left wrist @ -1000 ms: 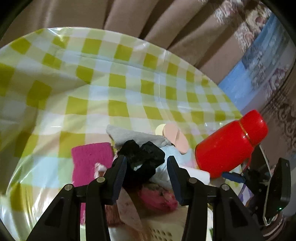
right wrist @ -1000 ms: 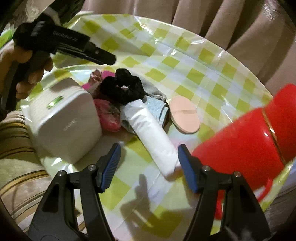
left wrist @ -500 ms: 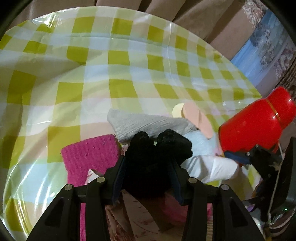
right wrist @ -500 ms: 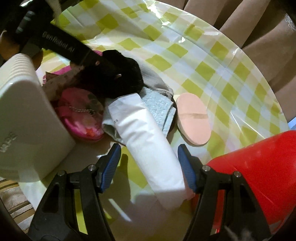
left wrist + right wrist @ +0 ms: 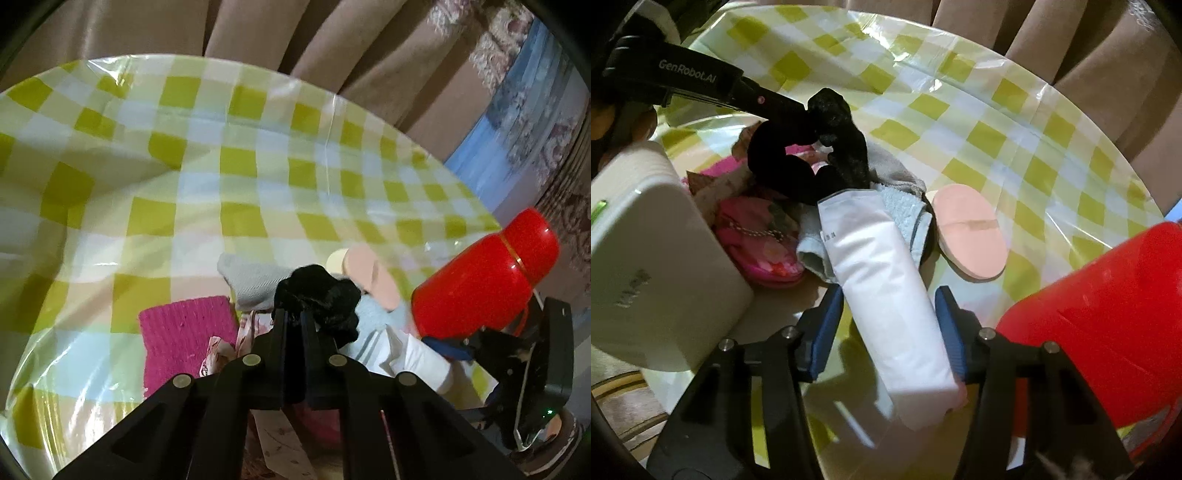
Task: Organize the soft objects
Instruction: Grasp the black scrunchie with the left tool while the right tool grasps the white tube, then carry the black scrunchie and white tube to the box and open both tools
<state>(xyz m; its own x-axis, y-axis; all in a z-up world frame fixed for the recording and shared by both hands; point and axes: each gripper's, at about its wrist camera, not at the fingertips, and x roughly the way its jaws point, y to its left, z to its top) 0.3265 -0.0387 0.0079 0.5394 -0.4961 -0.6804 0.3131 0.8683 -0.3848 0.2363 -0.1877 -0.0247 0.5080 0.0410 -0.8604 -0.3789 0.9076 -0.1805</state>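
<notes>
My left gripper [image 5: 292,319] is shut on a black fluffy scrunchie [image 5: 321,295], which hangs from its tips just above the heap of soft things. The right wrist view shows the left gripper [image 5: 799,108] reaching in from the left with that scrunchie [image 5: 842,162]. My right gripper [image 5: 890,314] straddles a long white soft packet [image 5: 886,288] lying on the checked tablecloth [image 5: 1015,122]. Its jaws are closing with the blue pads right at the packet's two sides, and no squeeze shows. A peach oval puff [image 5: 971,236] lies to the right of the packet.
The heap holds a grey cloth [image 5: 255,280], a magenta knit cloth [image 5: 188,332], a pale blue towel [image 5: 905,206] and a pink pouch [image 5: 757,243]. A red flask [image 5: 1108,332] stands close on the right, and a white box [image 5: 653,266] on the left. Curtains hang behind.
The left jaws have shut on the black scrunchie and pulled it up off the heap. The right gripper came down over the white packet and its jaws narrowed around it.
</notes>
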